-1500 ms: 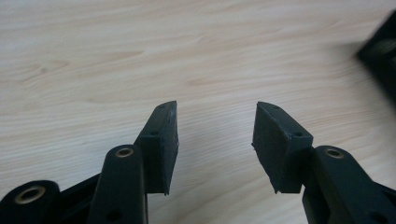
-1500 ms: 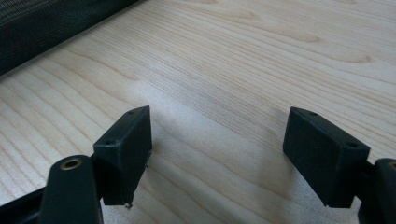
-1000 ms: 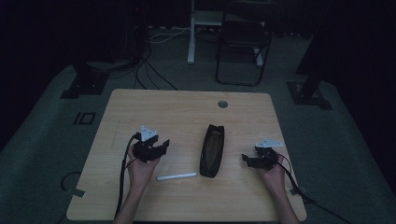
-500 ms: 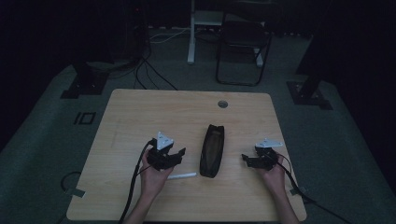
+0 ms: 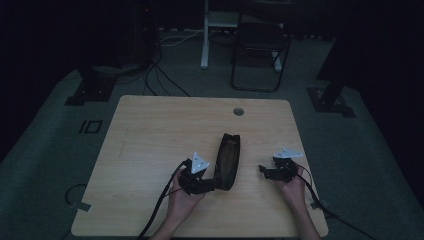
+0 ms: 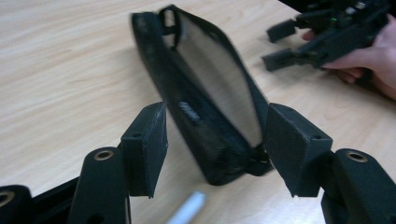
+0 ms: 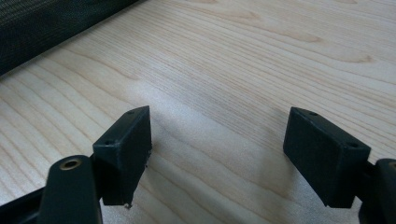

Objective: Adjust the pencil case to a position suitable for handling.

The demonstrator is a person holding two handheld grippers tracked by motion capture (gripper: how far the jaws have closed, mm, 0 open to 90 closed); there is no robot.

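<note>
The left tongs (image 6: 212, 149) stand wide, their two black jaws flanking the near end of a long black mesh zip pouch (image 6: 205, 100) without touching it. The pouch lies with its mouth gaping, its pale inner lining showing. Just below the jaws, near the pouch's closest end, a small white stick-like thing (image 6: 187, 210) lies on the light wooden surface (image 6: 70, 70) (too blurred to name). From above, the left tongs (image 5: 212, 186) sit against the pouch's (image 5: 228, 160) near end, held in the person's left hand (image 5: 182, 200).

The right tongs (image 7: 217, 149) are also wide, holding nothing, with bare wood grain between the jaws. They (image 5: 264, 171) rest well to the right of the pouch, gripped by the right hand (image 5: 292, 187).
</note>
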